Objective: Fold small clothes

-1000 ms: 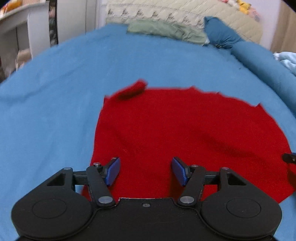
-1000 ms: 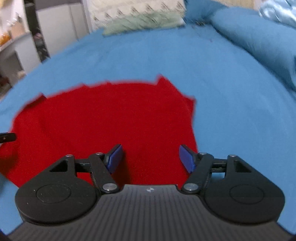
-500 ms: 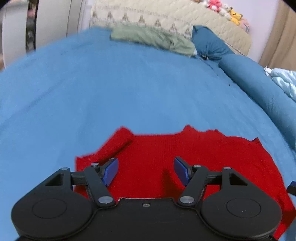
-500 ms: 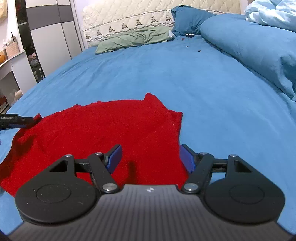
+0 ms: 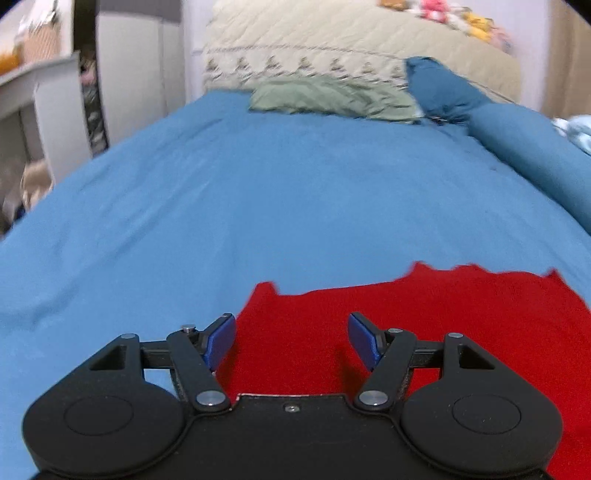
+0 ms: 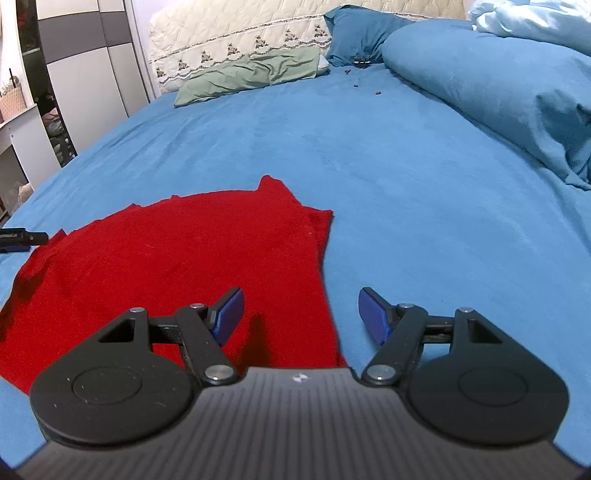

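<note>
A red garment (image 6: 177, 258) lies spread flat on the blue bed sheet (image 6: 406, 177). It also shows in the left wrist view (image 5: 424, 317). My left gripper (image 5: 291, 341) is open and empty, low over the garment's left edge. My right gripper (image 6: 301, 314) is open and empty, over the garment's right edge; its left finger is above red cloth, its right finger above bare sheet. The tip of the left gripper (image 6: 22, 238) shows at the far left of the right wrist view.
A green pillow (image 6: 251, 74) and a dark blue pillow (image 6: 358, 33) lie at the headboard (image 5: 332, 48). A rolled blue duvet (image 6: 498, 92) runs along the right side. A white shelf (image 5: 33, 103) and a wardrobe (image 6: 85, 62) stand left of the bed.
Both grippers have pulled back toward the near edge and tilted up. The left one has shifted to the garment's left edge, the right one to its right edge. Both stay open.
</note>
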Demonstrator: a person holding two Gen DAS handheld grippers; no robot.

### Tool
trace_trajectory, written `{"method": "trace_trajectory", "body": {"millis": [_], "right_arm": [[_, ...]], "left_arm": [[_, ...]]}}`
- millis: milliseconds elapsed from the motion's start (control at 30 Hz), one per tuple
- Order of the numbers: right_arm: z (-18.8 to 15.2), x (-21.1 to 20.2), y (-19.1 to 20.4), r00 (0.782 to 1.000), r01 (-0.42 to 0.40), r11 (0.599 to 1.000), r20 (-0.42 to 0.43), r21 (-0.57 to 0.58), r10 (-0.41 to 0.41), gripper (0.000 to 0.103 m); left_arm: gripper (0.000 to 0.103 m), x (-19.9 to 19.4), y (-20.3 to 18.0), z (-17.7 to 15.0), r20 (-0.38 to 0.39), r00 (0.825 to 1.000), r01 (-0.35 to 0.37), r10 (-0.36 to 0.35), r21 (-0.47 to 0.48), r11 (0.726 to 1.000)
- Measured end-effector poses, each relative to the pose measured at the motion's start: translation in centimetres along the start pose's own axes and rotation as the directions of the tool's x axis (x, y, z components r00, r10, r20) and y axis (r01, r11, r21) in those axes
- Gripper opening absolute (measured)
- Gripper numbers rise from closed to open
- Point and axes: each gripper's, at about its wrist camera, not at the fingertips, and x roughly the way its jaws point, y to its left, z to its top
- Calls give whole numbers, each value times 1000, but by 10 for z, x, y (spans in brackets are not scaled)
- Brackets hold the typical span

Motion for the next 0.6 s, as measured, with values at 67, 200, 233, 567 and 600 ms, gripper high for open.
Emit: {"method": "trace_trajectory", "body": {"millis": [67, 200, 233, 567, 600], "right_arm": [[1, -11, -3, 1000, 6, 1000, 8, -8, -6, 84], [5, -33, -9, 1000, 7, 1000, 1, -23, -7, 85], [5, -38, -9, 1000, 10, 999, -7, -37, -11, 85], [-24, -36, -7, 998, 13, 1000, -59, -18, -14, 85], [-27, -32, -6, 998, 17, 1000, -56, -16, -18, 84]], "left_arm": [[80, -22, -14, -2, 7, 1000, 19, -19, 17, 1000], [100, -68, -53, -12, 26, 996, 79, -81, 52, 996], [100, -76, -66, -17, 16, 995, 102, -103, 67, 993], [101, -45, -139, -67, -122, 989, 98, -88, 80, 992], [101, -38, -140, -70, -134, 988, 90, -81, 61, 994]]}}
